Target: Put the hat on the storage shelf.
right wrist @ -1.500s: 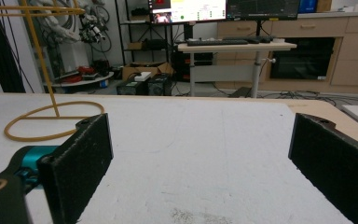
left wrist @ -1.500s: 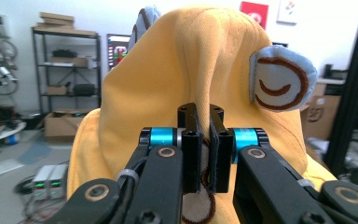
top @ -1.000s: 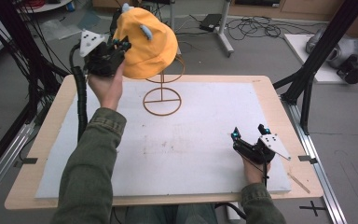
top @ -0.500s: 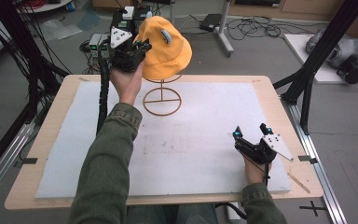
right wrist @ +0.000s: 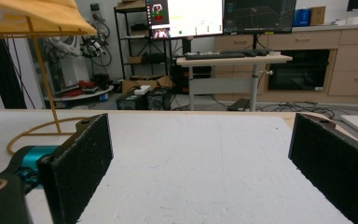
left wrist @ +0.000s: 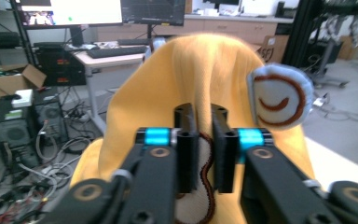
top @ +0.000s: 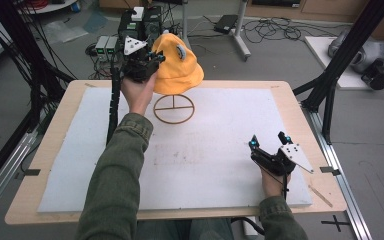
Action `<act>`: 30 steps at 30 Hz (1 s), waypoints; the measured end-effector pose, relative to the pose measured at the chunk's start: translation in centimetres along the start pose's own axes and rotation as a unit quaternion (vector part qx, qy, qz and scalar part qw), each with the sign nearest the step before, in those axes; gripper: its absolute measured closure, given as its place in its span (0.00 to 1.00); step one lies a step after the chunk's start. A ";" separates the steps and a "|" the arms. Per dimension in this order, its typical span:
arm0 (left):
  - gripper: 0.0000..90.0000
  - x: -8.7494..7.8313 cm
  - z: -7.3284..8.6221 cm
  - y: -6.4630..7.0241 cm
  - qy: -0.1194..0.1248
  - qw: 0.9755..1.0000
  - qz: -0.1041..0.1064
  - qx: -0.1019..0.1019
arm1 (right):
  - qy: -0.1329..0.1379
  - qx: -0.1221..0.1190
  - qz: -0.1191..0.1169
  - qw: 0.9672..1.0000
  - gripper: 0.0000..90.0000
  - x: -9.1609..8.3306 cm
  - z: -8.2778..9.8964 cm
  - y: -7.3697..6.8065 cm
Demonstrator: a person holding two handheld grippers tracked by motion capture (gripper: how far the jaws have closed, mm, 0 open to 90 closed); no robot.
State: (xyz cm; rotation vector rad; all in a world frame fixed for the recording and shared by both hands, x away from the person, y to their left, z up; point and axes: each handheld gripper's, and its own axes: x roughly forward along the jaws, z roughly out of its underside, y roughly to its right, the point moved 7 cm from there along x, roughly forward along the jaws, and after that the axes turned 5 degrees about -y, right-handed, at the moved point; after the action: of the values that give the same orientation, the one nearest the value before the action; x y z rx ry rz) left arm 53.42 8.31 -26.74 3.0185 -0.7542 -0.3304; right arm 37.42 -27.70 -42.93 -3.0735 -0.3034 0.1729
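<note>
An orange bucket hat point(top: 180, 65) with a pale blue ear patch point(left wrist: 279, 95) rests on top of a thin wooden wire stand point(top: 174, 109) at the far middle of the table. My left gripper point(top: 156, 59) is at the hat's left side. In the left gripper view its jaws point(left wrist: 205, 116) have just been opening and stand a narrow gap apart, with the brown-trimmed brim loose between them. My right gripper point(top: 269, 140) lies low at the near right of the white board, jaws open wide with nothing between them point(right wrist: 200, 154). The hat's brim point(right wrist: 32, 16) and the stand point(right wrist: 46, 79) appear far left in the right gripper view.
A white foam board point(top: 220, 150) covers the wooden table point(top: 300, 115). Black frame posts point(top: 340, 55) rise at the right and left. Computers point(top: 140, 20), cables and a desk stand on the floor beyond the far edge.
My left hand carried the hat to the right, farther back and down, so it now sits over the stand. The right gripper has stayed put.
</note>
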 end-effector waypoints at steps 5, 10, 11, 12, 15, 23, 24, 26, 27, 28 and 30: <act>0.69 -0.4 -0.1 -0.1 0.013 1.000 -0.019 0.002 | 0.003 -0.001 0.001 1.000 0.06 -0.1 -0.1 0.1; 0.39 -1.3 0.1 -1.0 0.019 0.999 -0.048 -0.001 | 0.004 0.000 -0.001 1.000 0.06 -0.1 -0.1 0.0; 0.35 -1.6 0.1 -1.3 0.018 0.998 -0.052 0.001 | 0.002 0.000 0.000 1.000 0.06 -0.1 -0.1 0.0; 0.33 -2.0 0.1 -1.5 0.021 0.998 -0.054 0.002 | 0.002 0.000 -0.001 1.000 0.06 -0.1 -0.1 0.0; 0.26 -3.3 -0.1 -2.4 0.031 0.997 -0.064 0.004 | 0.000 0.007 -0.001 1.000 0.06 -0.1 -0.1 0.0; 0.23 -8.8 -0.1 -5.4 0.061 0.989 -0.132 0.014 | -0.002 0.004 0.000 1.000 0.06 -0.1 -0.1 -0.1; 0.23 -9.4 0.0 -5.7 0.064 0.988 -0.139 0.013 | -0.002 0.002 -0.001 1.000 0.06 -0.1 -0.1 -0.1; 0.23 -11.2 0.2 -6.6 0.075 0.984 -0.161 0.018 | -0.002 0.000 -0.001 1.000 0.06 -0.1 -0.1 -0.2; 0.23 -11.7 0.4 -6.8 0.078 0.983 -0.166 0.019 | -0.004 -0.001 -0.002 1.000 0.06 -0.1 -0.1 -0.2; 0.23 -12.4 0.7 -7.1 0.078 0.981 -0.175 0.020 | -0.003 -0.002 0.000 1.000 0.06 -0.1 -0.1 -0.2; 0.23 -13.9 1.3 -7.7 0.083 0.978 -0.190 0.020 | -0.001 -0.003 0.000 1.000 0.06 -0.1 -0.1 -0.2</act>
State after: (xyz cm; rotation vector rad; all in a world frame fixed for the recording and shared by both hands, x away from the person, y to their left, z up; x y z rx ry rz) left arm 44.71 21.66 -25.74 3.1622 -0.1718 -0.0636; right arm 37.31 -27.57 -42.76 -3.0798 -0.3033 0.1757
